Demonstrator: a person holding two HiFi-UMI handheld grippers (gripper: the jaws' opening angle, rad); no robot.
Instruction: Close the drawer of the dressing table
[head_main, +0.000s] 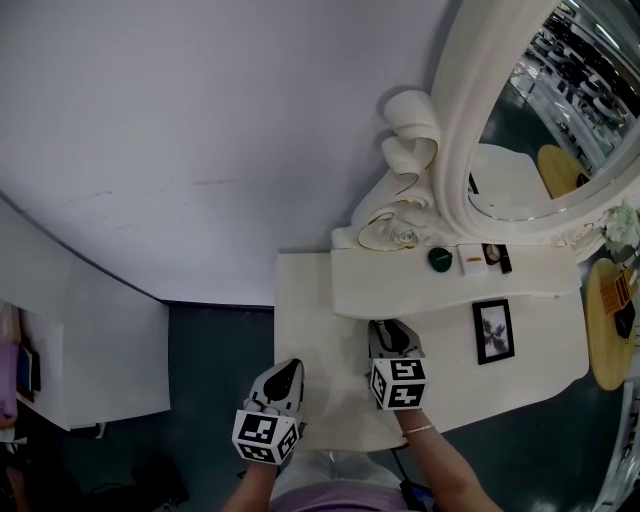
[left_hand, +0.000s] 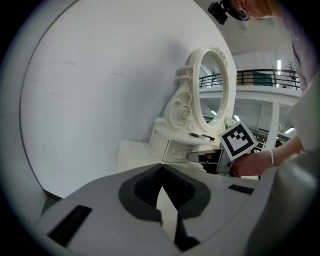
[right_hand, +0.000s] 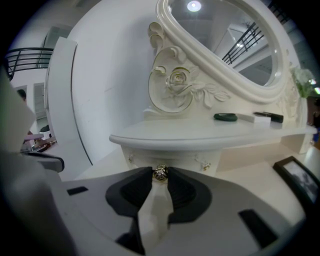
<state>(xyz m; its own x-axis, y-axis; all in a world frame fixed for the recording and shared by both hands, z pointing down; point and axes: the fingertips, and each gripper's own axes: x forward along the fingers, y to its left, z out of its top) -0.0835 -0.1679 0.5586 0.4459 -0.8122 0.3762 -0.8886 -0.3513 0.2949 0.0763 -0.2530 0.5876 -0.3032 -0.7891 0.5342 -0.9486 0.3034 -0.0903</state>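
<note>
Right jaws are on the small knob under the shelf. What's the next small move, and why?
Probably a short, straight push toward the dressing table. The right gripper is shut on the knob of the drawer front under the shelf; the left gripper is shut and empty. How far out the drawer stands is unclear.

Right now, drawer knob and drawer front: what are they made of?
Drawer knob: looks like metal in a brass or gold tone, polished. It glints and shows moulded relief; plated plastic can't be ruled out.
Drawer front: cream-white painted wood or moulded resin, satin finish. The colour is even with a soft sheen, no grain shows, and small gilt ornaments sit on it.
</note>
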